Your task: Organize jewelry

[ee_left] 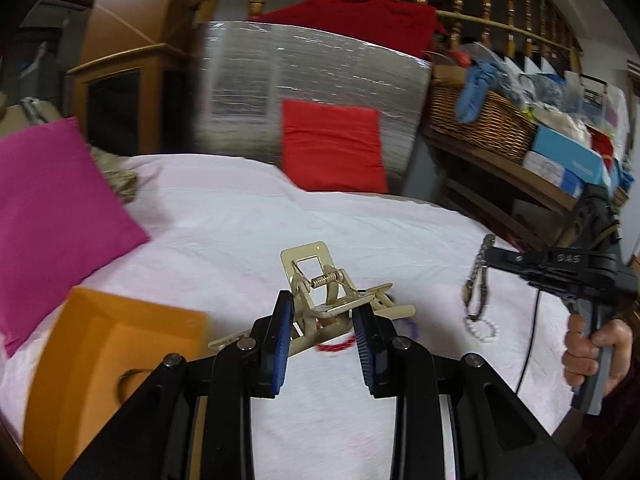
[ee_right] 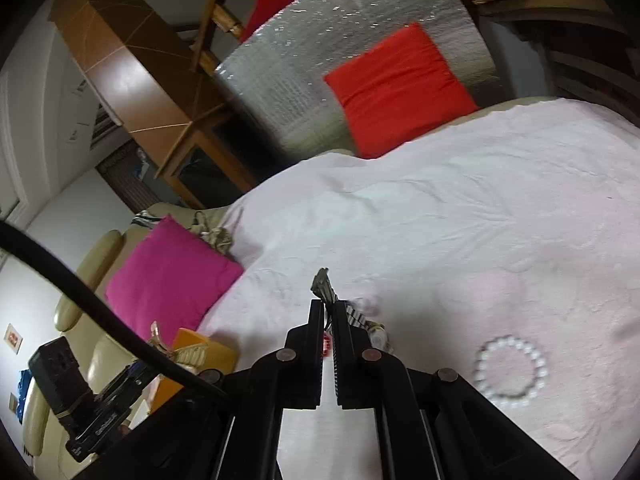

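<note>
Gripping: left gripper [ee_left: 324, 320] has its blue-padded fingers [ee_left: 280, 336] pressed against the sides of a gold metal clip [ee_left: 320, 296], held above the bed
Clip: spring and flat square tab point away from the fingers; long thin arms stick out to both sides
Right gripper [ee_right: 330, 312]: fingers closed tight on a metal watch [ee_right: 323, 282]; one end of the band pokes out past the tips
Watch, left view: hangs down in a loop from the right gripper [ee_left: 490, 256], off to the right of the left fingers
Writing: raised letters "DAS" on the right gripper's black body in the left view; nothing else reads clearly
Hand [ee_left: 596, 356]: wrapped round the grey handle of the right gripper
Pearl bracelet [ee_right: 510, 368]: lies flat on the pink bedspread [ee_right: 460, 208], to the right of the right fingers, apart from them
Red beads [ee_left: 334, 346]: on the bedspread below the clip, partly hidden
Orange box [ee_left: 116, 360]: left of the left fingers, blurred
Pillows: magenta pillow [ee_left: 56, 216] far left, red pillow [ee_left: 332, 148] beyond the fingers
</note>
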Motion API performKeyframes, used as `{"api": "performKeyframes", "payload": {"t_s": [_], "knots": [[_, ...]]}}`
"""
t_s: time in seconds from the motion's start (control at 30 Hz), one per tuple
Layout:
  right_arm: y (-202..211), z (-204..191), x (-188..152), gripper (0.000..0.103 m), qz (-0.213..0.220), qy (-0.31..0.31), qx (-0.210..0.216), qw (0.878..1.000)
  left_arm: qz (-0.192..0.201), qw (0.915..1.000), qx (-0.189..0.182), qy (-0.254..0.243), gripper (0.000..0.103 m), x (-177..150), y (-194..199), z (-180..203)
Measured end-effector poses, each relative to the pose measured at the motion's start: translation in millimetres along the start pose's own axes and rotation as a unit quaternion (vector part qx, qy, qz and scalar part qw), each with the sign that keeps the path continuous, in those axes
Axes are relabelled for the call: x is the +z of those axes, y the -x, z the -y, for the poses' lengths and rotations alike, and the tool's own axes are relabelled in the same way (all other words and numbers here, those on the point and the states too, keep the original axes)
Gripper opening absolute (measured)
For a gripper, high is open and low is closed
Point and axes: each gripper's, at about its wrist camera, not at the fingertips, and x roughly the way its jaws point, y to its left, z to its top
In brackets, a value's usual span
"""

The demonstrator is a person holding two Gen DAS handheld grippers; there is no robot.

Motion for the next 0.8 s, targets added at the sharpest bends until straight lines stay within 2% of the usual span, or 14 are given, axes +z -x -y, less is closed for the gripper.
{"api": "performKeyframes", "payload": {"t_s": [0.2,0.3,0.5,0.53,0.57,0.63,0.73,0.8], "knots": [[-7,-52,-8,0.002,0.014,0.036,0.031,0.999,0.002,0.9979,0.063,0.016,0.031,-14,28,-31],[-17,-65,-16,0.002,-0.001,0.051,0.026,0.998,0.002,0.9972,0.069,0.029,0.031,-23,39,-44],[-64,-63,-44,0.006,-0.111,0.085,-0.034,0.99,-0.003,0.9967,0.074,0.033,0.031,-23,37,-47],[-72,-59,-49,0.014,-0.126,0.089,-0.044,0.987,-0.003,0.9967,0.073,0.034,0.031,-21,35,-45],[-83,-53,-54,0.027,-0.149,0.088,-0.059,0.983,-0.003,0.9969,0.071,0.033,0.031,-21,34,-44],[-96,-35,-61,0.038,-0.187,0.064,-0.072,0.978,-0.003,0.9973,0.069,0.027,0.031,-19,32,-41],[-98,-10,-64,0.038,-0.199,0.021,-0.091,0.976,-0.002,0.9976,0.067,0.015,0.031,-18,29,-34],[-96,2,-64,0.038,-0.201,-0.008,-0.078,0.976,-0.003,0.9979,0.064,0.014,0.031,-18,27,-30]]}}
